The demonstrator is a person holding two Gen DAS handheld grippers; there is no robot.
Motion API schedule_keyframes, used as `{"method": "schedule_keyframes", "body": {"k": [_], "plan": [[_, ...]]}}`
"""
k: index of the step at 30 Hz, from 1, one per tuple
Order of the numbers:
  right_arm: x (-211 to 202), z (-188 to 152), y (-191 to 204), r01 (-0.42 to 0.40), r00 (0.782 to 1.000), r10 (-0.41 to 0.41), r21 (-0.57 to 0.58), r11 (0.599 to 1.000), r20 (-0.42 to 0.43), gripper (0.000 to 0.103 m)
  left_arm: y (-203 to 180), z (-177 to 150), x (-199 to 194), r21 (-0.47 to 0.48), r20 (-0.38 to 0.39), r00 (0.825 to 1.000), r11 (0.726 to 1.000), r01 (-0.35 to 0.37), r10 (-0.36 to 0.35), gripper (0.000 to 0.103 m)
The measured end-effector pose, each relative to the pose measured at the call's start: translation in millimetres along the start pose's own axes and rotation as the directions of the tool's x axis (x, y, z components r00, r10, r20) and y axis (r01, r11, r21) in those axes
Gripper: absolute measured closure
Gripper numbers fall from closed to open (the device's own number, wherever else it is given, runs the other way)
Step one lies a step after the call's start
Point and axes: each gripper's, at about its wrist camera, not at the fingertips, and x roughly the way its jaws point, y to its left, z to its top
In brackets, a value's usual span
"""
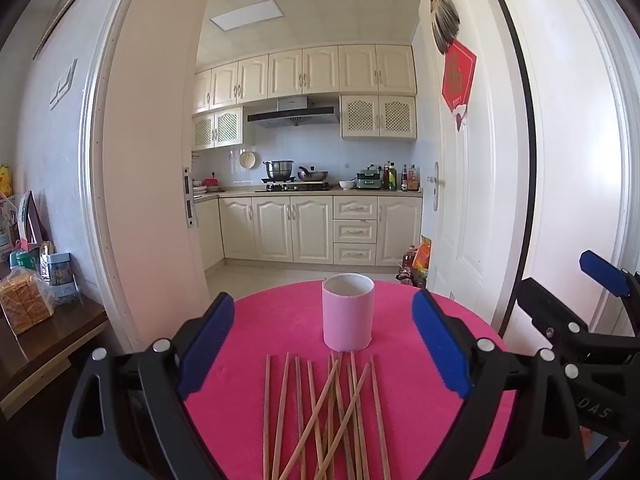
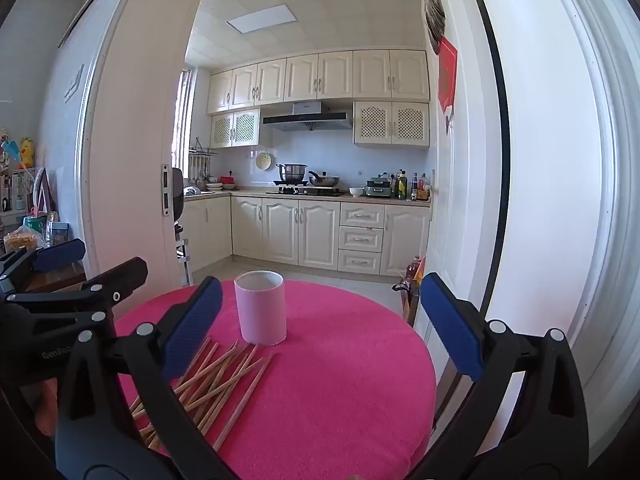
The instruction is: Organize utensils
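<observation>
On the round table with the pink cloth (image 1: 280,320), the wooden chopsticks (image 1: 320,412) lie loose in a crossed scatter, all flat on the cloth, none in the holder. The pink cylindrical holder (image 1: 348,312) stands upright just beyond their far tips, mouth open, nothing visible inside.

Left gripper (image 1: 324,350): fingers spread wide, blue pads well apart, nothing between them. The chopstick scatter sits directly ahead and below, centred in the gap between my two fingers — the holder is straight ahead past it, also centred. No contact with either.

Right gripper (image 2: 324,328): also spread wide and holding nothing. From this side the chopsticks (image 2: 216,380) lie to the left of centre, partly hidden behind my left-hand finger; the lower ends of the pile are covered by the gripper body, so I cannot count them. The holder (image 2: 261,307) stands upright left of the midline, just beside the inner edge of that same finger's pad in the view, but apart from it. The cloth ahead of the right gripper's centre is bare pink.

Each gripper shows at the edge of the other's view — the right one (image 1: 592,320) off to the side of the left camera, the left one (image 2: 60,292) likewise, both raised above the table edge.

Background: kitchen cabinets (image 1: 296,228) through the doorway, a white door (image 1: 460,200) standing open.
</observation>
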Motion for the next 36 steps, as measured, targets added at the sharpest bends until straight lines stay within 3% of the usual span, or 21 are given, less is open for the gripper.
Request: {"method": "schedule_keyframes", "body": {"k": [36], "plan": [[3.5, -5.0, -4.8, 0.004, 1.000, -0.004, 0.020, 1.000, -0.015, 0.006, -6.5, 6.7, 4.1, 0.004, 0.002, 1.000, 1.000, 0.000, 0.000, 0.014]]}}
